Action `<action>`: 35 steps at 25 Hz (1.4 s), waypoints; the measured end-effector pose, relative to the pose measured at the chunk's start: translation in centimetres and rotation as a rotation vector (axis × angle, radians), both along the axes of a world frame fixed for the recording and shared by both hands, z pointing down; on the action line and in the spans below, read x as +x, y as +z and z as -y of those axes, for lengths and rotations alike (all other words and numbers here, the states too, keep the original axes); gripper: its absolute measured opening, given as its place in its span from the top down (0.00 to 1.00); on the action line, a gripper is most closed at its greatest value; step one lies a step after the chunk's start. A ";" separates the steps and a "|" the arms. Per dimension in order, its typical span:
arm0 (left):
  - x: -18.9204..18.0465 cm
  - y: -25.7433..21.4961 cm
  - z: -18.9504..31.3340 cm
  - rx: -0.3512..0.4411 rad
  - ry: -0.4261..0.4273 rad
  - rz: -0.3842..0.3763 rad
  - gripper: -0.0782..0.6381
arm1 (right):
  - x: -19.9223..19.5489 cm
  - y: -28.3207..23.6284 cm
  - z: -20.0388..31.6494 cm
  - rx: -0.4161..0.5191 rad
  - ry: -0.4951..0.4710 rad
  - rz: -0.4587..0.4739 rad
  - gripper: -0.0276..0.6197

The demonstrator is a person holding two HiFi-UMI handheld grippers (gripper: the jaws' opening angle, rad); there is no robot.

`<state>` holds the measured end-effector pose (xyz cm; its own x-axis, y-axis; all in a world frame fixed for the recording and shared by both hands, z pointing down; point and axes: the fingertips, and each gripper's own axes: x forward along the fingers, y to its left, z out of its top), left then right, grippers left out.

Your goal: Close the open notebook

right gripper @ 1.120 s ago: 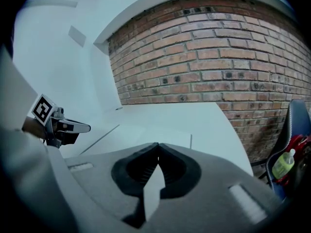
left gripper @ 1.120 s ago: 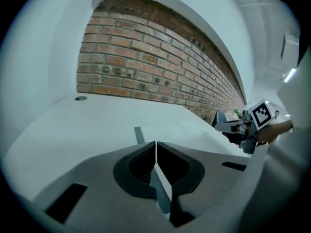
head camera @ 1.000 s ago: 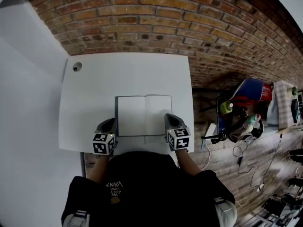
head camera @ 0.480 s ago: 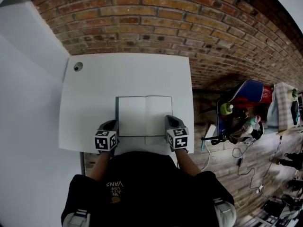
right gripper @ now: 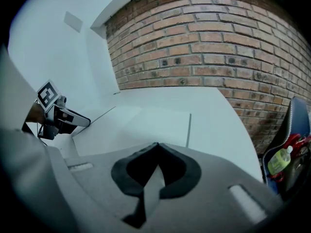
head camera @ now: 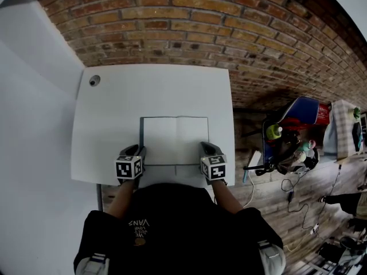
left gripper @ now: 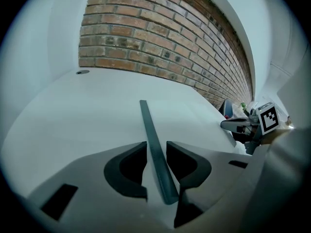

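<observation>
Notebook (head camera: 175, 140): open and flat, with blank white pages and a dark cover, on the smooth white counter (head camera: 114, 102) towards its 6 o'clock edge. Left hand-held gripper (left gripper: 156, 147), at the notebook's 7 o'clock corner, tilts downward, its jaws opening astride the thin cover edge (left gripper: 149, 130). Right hand-held gripper (right gripper: 156, 144), at 5 o'clock, tilts downward, clenched with its tips meeting.

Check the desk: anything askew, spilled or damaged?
Nothing stands out. The open notebook lies flat and square to the white table. No spill or tear shows on either.
</observation>
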<state>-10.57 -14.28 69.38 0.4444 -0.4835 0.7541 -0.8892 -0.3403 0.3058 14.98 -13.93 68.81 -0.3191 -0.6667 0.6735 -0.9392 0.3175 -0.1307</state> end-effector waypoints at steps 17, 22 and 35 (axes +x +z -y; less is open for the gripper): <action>0.5 -0.7 0.2 -0.073 -0.007 -0.021 0.70 | 0.0 0.2 0.0 -0.008 -0.022 -0.036 0.96; 0.3 -0.8 0.2 -0.120 -0.086 -0.141 0.70 | 0.0 0.1 -0.1 -0.005 -0.038 -0.057 0.96; -0.1 -0.7 0.4 -0.155 -0.161 -0.273 0.84 | -0.1 0.2 0.0 -0.024 -0.058 -0.082 0.96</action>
<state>-10.71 -14.72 68.72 0.5668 -0.4529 0.6882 -0.8062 -0.1329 0.5765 14.88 -13.89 69.01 -0.2993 -0.6323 0.7145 -0.9274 0.3690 -0.0619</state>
